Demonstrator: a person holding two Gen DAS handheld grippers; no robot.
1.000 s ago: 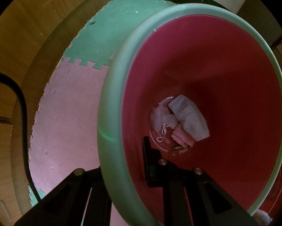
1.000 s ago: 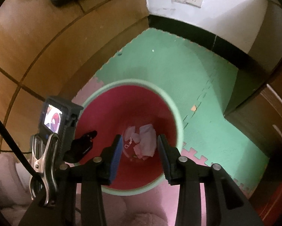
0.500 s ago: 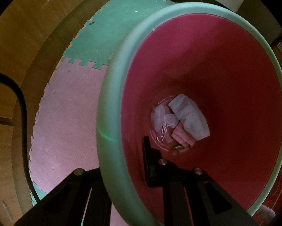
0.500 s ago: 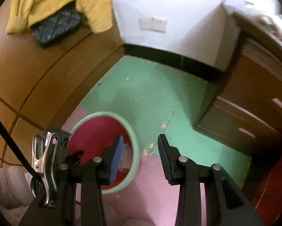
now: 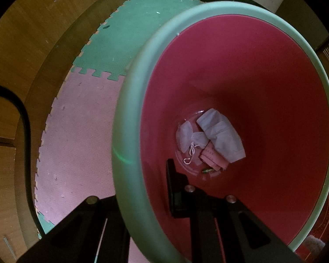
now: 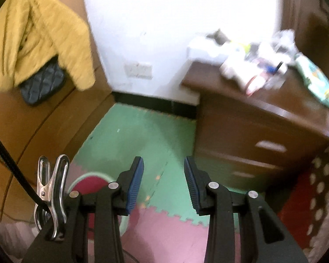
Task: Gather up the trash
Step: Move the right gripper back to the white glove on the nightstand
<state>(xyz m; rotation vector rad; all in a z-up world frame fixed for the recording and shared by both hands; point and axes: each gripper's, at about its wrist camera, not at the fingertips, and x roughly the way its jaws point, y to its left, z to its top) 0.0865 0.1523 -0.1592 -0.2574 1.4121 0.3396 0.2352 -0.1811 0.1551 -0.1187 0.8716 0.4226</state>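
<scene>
A bin with a pale green rim [image 5: 129, 109] and red inside fills the left wrist view. At its bottom lie white crumpled tissues [image 5: 221, 135], a face mask [image 5: 186, 135] and a pink wrapper [image 5: 211, 156]. My left gripper [image 5: 142, 186] is shut on the bin's rim, one finger outside and one inside the wall. In the right wrist view my right gripper [image 6: 163, 182] hangs open above the floor mats with nothing between its blue pads [image 6: 135, 184]. The bin [image 6: 92, 175] sits low on the left. Blurred papers and wrappers [image 6: 252, 74] lie on a brown nightstand [image 6: 263, 120].
Green foam mats [image 6: 142, 135] and pink foam mats [image 6: 164, 230] cover the floor. A yellow jacket [image 6: 39, 43] and a black quilted bag [image 6: 43, 83] hang on the wooden panel at left. A wall socket [image 6: 138, 70] is on the white wall. A black cable [image 5: 21, 131] runs beside the mats.
My right gripper has lifted away from over the bin and tipped upward, so the nightstand top has come into view. The left gripper and the bin have stayed put.
</scene>
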